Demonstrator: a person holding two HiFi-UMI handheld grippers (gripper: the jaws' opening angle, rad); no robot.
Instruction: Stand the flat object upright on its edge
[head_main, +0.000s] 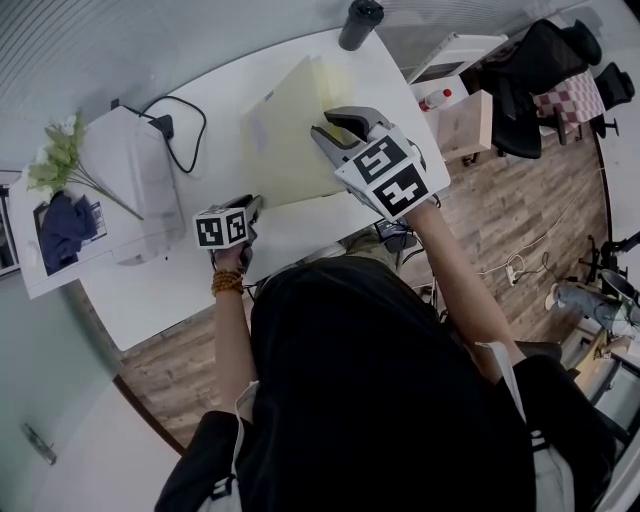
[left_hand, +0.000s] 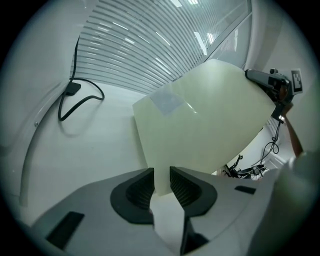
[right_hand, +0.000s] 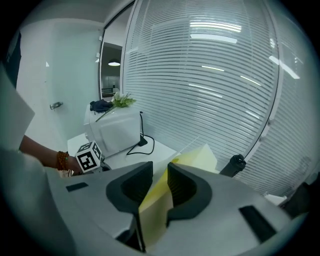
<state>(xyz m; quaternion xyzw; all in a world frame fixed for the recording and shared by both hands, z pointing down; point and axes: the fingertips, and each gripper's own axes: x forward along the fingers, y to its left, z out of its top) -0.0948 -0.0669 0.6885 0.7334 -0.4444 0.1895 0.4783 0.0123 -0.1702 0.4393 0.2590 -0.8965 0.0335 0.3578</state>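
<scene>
A pale yellow flat folder (head_main: 285, 130) stands tilted up off the white table (head_main: 150, 290), its far part raised. In the head view my left gripper (head_main: 252, 205) sits at the folder's near left corner. The left gripper view has that corner (left_hand: 210, 125) filling the gap of the left gripper (left_hand: 161, 182), both pads against it. My right gripper (head_main: 325, 128) is higher, at the folder's right edge. In the right gripper view the yellow sheet (right_hand: 197, 157) runs between the jaws of the right gripper (right_hand: 160, 182), which are shut on it.
A white boxy appliance (head_main: 140, 190) with a black cable (head_main: 185, 130) stands at the table's left, flowers (head_main: 60, 150) beside it. A black cylinder (head_main: 360, 22) stands at the far edge by the blinds. A small cabinet (head_main: 465, 120) and office chairs (head_main: 540, 70) are right of the table.
</scene>
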